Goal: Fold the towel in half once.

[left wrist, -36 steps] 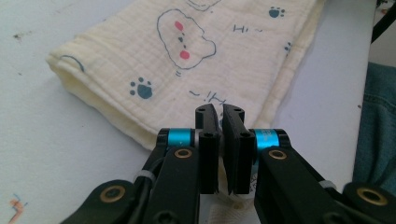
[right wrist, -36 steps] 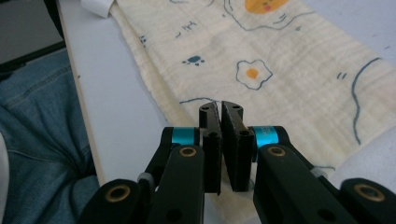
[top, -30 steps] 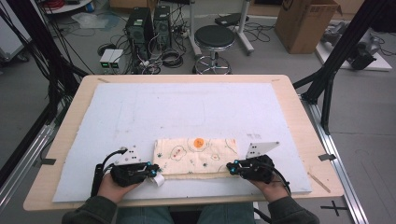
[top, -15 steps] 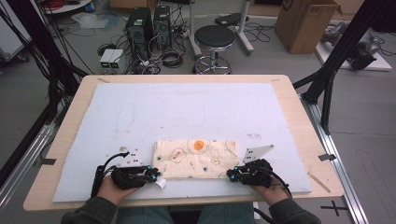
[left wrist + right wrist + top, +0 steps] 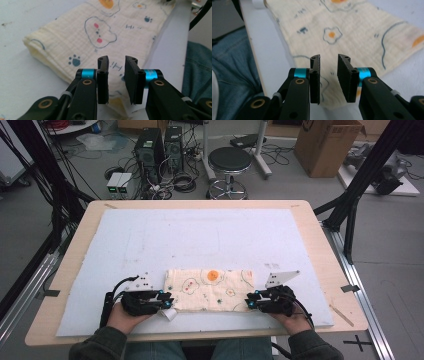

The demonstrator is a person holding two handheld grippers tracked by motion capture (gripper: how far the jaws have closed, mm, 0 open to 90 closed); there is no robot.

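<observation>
One counter (image 5: 320, 250) carries one pale blue mat (image 5: 200, 240), and on the mat lies one cream printed cloth (image 5: 210, 290), folded into a long band that stretches between the two tools. The left tool (image 5: 165, 301) sits at the cloth's near left corner, the right tool (image 5: 248, 301) at its near right corner. Each tool's jaws have just been opening: in the left gripper view the left tool (image 5: 116, 80) stands parted with a gap above the cloth's edge (image 5: 75, 42), pressing on nothing, and the right tool (image 5: 328, 80) stands the same way over its end of the cloth (image 5: 352, 32). I judge this to be the release after a fold. The next move calls for drawing both tools back clear, then choosing new corners for another fold.
</observation>
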